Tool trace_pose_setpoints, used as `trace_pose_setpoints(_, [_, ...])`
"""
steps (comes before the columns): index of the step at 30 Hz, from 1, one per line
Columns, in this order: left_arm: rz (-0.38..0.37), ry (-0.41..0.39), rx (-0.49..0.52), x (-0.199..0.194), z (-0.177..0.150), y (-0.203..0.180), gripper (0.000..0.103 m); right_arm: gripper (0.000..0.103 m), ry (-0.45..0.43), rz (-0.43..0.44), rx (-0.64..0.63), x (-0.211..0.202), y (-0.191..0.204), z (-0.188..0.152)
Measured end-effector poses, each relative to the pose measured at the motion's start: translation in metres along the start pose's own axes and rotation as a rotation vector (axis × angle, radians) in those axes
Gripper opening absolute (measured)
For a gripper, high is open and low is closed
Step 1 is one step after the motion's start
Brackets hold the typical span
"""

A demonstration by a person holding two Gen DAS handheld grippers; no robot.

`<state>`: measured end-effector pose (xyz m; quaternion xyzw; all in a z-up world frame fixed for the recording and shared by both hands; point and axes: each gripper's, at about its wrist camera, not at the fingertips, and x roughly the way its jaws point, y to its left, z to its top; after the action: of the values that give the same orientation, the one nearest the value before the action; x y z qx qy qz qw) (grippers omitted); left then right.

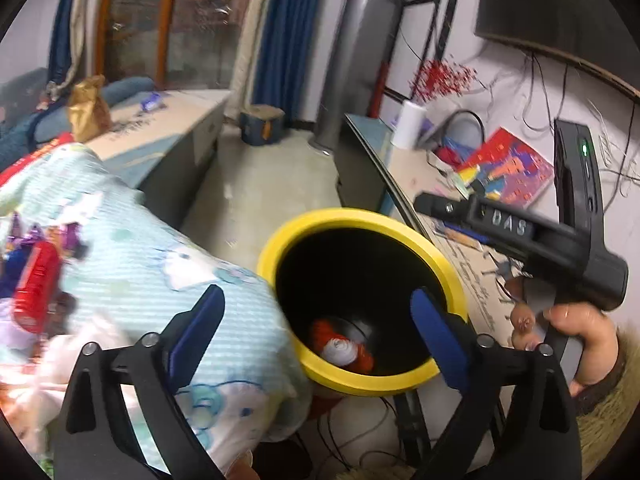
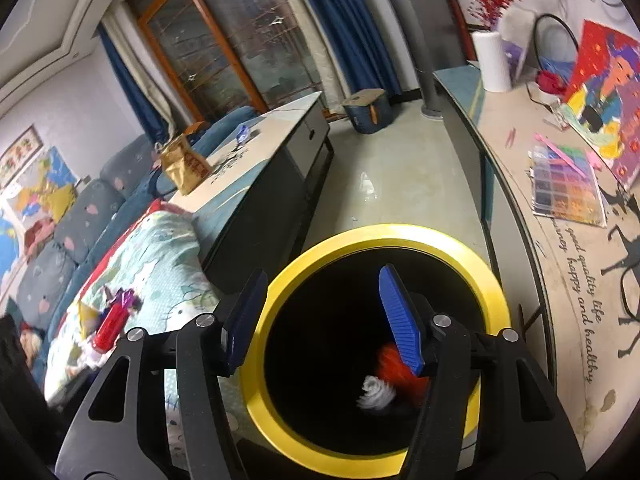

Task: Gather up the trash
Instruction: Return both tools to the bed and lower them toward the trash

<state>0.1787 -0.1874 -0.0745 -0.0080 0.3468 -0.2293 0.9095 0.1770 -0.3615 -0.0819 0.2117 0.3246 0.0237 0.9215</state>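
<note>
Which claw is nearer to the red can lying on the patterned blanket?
Left. The left claw hangs between the blanket and the yellow-rimmed black bin, close beside the red can; the right claw is over the bin's mouth, farther away.

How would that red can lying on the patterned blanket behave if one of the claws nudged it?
The red can lies on its side, so it would probably roll rather than tip. The soft, rumpled blanket under it would likely slow that roll. Its smooth, shiny surface may be slippery in a claw. Whether it is full or empty cannot be told.

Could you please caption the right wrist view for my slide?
Open right gripper above the yellow-rimmed bin, red and white trash inside.
</note>
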Motion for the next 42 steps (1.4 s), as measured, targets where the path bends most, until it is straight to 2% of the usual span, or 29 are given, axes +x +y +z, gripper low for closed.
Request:
trace_pose_setpoints(5, [0.058, -0.056, -0.035, -0.027, 0.003, 0.017, 0.095, 0.057, -0.013, 0.025, -0.069, -0.006, 0.022, -0.004])
trace_pose_setpoints(18, [0.177, -0.159, -0.120, -0.087, -0.006, 0.059, 0.096, 0.059, -0.013, 0.112, -0.232, -0.020, 0.082, -0.019])
trace_pose_setpoints(42, [0.341, -0.238, -0.288, -0.156, -0.034, 0.133, 0.096, 0.062, 0.043, 0.264, -0.523, -0.033, 0.179, -0.071])
